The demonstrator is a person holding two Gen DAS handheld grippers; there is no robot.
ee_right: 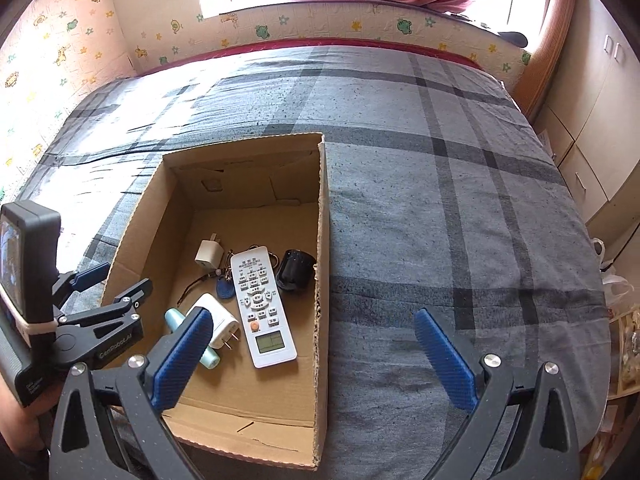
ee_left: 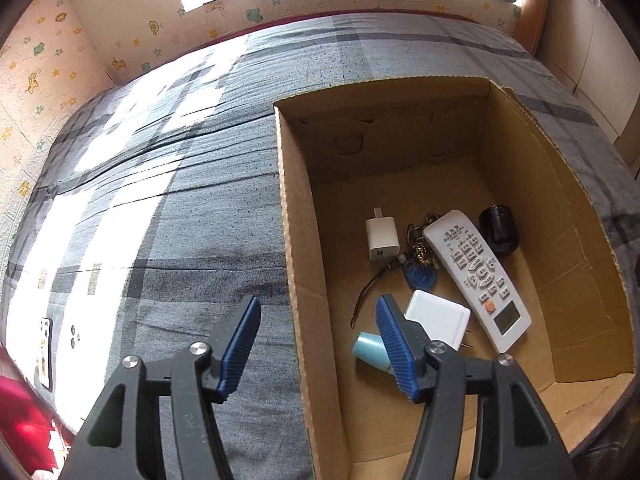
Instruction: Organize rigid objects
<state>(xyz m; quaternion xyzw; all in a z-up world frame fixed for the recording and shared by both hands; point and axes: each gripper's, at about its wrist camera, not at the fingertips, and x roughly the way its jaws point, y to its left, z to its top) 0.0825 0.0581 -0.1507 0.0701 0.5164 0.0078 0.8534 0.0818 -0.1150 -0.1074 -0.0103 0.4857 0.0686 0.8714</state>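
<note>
On the bed (ee_right: 400,128) sits an open cardboard box (ee_right: 320,240), centre-left in the right wrist view. Inside, left to right: a pale blue tube (ee_right: 176,318), two white chargers (ee_right: 208,256) (ee_right: 222,320), keys (ee_right: 224,286), a white remote (ee_right: 262,304), a black cylinder (ee_right: 294,270). The left hand-held gripper (ee_left: 318,344) straddles the box's left wall, jaws apart, empty; the right hand-held gripper (ee_right: 312,356) gapes wide, empty.

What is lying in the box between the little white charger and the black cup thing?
The keys and the top end of the white remote lie between the charger and the black cup, shown in both wrist views.
</note>
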